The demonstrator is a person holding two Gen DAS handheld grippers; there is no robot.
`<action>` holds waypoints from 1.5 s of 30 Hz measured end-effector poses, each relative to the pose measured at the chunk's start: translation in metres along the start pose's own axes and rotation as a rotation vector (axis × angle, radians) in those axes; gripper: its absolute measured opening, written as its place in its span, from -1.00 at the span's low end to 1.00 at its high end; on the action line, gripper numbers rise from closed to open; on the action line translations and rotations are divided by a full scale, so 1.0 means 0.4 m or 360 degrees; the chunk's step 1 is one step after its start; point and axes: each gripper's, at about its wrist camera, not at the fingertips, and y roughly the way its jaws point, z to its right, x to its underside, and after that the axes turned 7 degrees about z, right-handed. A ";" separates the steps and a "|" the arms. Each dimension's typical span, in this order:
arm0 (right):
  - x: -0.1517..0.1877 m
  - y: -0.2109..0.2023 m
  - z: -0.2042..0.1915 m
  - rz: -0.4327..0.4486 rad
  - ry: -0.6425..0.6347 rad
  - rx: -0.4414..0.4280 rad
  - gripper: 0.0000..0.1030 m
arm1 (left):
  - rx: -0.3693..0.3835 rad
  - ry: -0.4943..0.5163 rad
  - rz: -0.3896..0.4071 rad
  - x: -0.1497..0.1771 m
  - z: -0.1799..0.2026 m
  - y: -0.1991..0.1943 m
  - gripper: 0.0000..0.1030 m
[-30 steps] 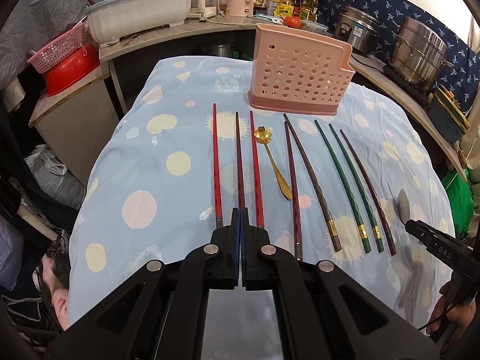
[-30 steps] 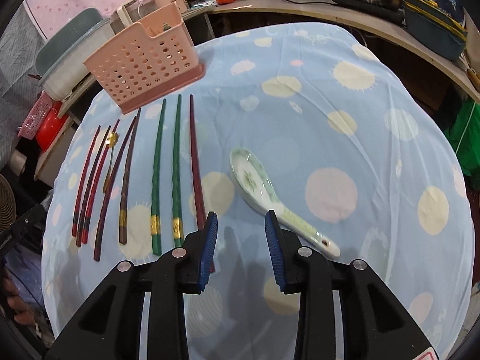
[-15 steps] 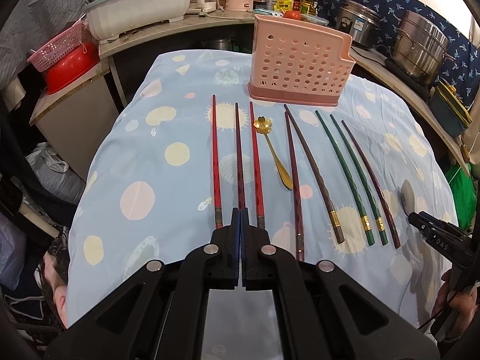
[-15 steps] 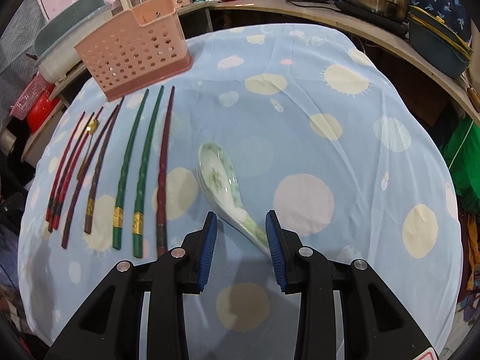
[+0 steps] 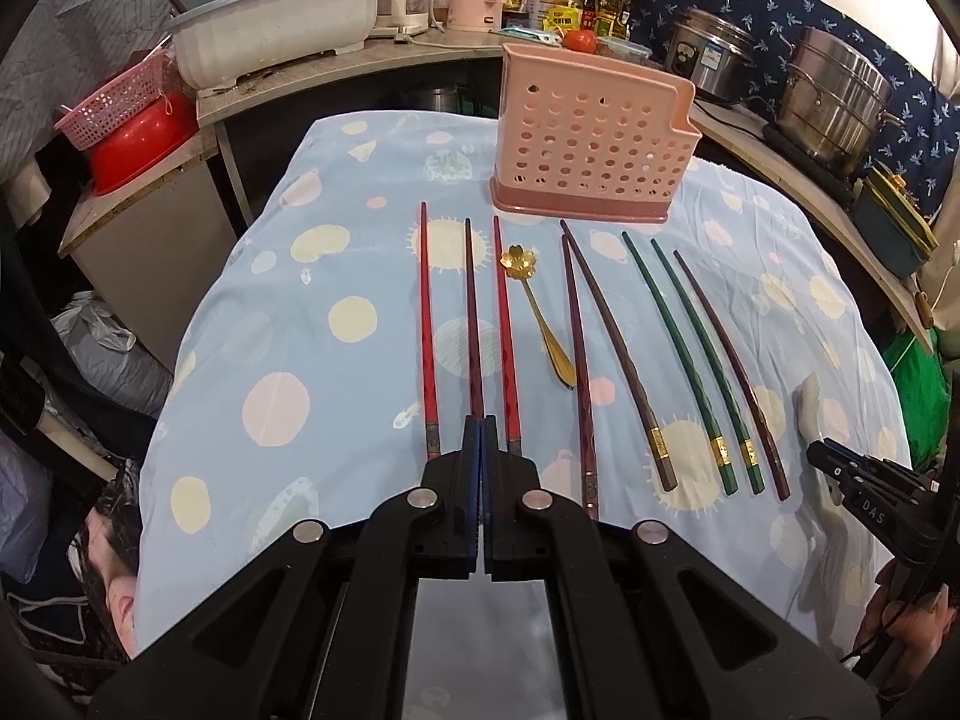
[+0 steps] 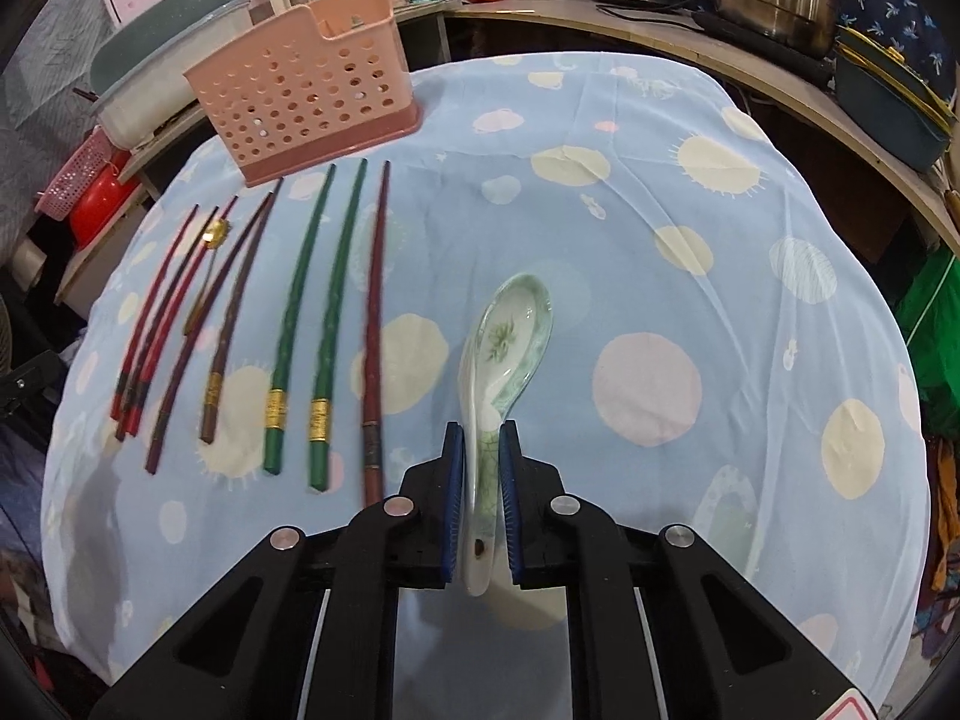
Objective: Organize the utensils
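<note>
A table draped in a pale blue tablecloth (image 6: 630,192) with cream and pink dots is filling both of my views. At its far edge a pink perforated utensil holder (image 5: 591,138) is standing upright, with no utensil showing above its rim.

In front of the holder, 8 chopsticks are lying in a rough row with their tips pointing toward it: 2 red chopsticks (image 5: 427,336), 3 dark maroon ones (image 5: 473,324), 1 brown one with a gold band (image 5: 618,354) and 2 green chopsticks (image 6: 294,324) with gold bands. A small gold spoon (image 5: 540,315) with a flower-shaped bowl is lying among them, between a red stick and a maroon one.

My right gripper (image 6: 480,456) is closing on the handle of a white ceramic spoon (image 6: 507,339) with a green pattern; its blue pads are sitting against both sides of the handle, while the bowl is pointing away from me over the cloth, right of the chopsticks.

My left gripper (image 5: 481,426) is hanging with its jaws pressed together on nothing, just above the near ends of the red and maroon sticks.
</note>
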 end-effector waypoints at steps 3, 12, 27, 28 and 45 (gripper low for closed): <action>-0.014 -0.022 -0.017 0.0022 0.0019 -0.0046 -0.80 | 0.0005 -0.0012 0.0029 -0.010 -0.011 -0.019 -1.00; -0.098 -0.080 -0.078 0.0119 0.0040 -0.0166 -0.88 | 0.0059 -0.0056 0.0133 -0.073 -0.045 -0.077 -1.00; -0.166 -0.115 -0.129 0.0226 0.0033 -0.0265 -0.89 | 0.0031 -0.0098 0.0203 -0.130 -0.111 -0.085 -0.99; -0.165 -0.113 -0.130 0.0221 0.0032 -0.0267 -0.89 | 0.0041 -0.0101 0.0172 -0.114 -0.108 -0.064 -0.98; -0.157 -0.099 -0.139 0.0185 0.0023 -0.0261 -0.89 | 0.0029 -0.0049 -0.0173 0.058 -0.081 0.169 -0.62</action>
